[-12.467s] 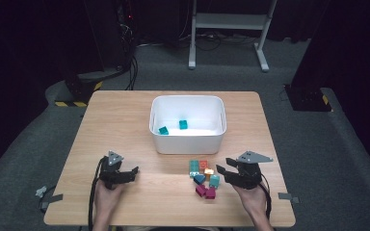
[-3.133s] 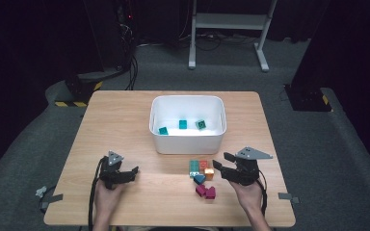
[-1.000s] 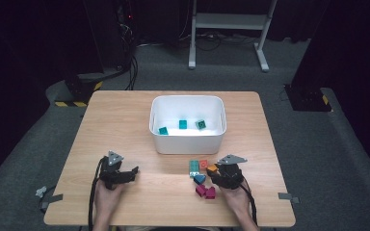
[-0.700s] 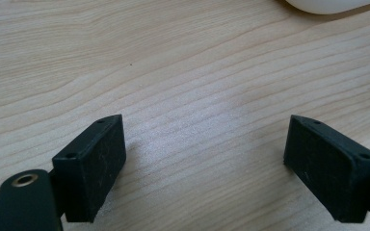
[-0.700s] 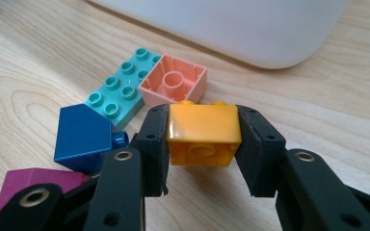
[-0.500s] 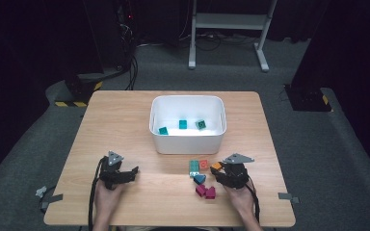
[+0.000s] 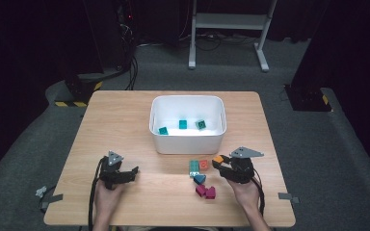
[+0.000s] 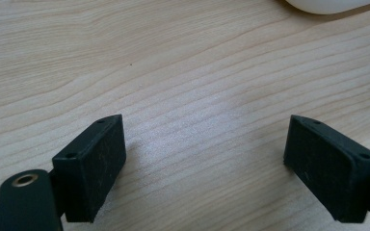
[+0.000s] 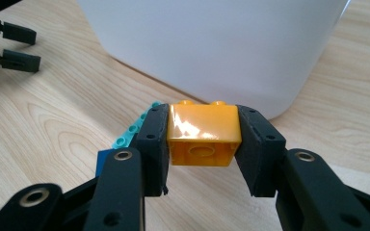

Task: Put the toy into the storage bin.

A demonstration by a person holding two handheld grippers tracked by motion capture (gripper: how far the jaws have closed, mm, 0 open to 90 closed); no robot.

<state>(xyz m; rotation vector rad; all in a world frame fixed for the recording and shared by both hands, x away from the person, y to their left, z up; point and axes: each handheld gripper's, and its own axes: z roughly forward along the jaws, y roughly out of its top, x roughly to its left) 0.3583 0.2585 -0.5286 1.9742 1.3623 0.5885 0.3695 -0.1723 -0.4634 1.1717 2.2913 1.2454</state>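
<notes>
**Orange brick in the grip, bin wall in the way**

The orange brick point(image 9: 203, 134) sits at the centre of the right gripper view, pinched between the pads of the right gripper point(image 9: 203, 149), which press on its two side faces with the studs up. In the high view the same brick point(image 7: 218, 159) shows right of centre in the lower half of the frame, just below the white bin point(image 7: 188, 139).

The bin's near wall rises directly ahead of the brick, so a level push forward would likely knock the brick against it and twist it out of the grip. The glossy sides could also let it slip.

Just to the left lie the teal brick point(image 7: 193, 167), a red brick point(image 7: 204, 165), a blue piece point(image 7: 200, 178) and two magenta pieces point(image 7: 205, 191); a dropped brick would scatter them.

The left gripper point(image 8: 204, 163) rests with its jaws wide apart over bare table point(image 8: 183, 72), holding nothing.
</notes>
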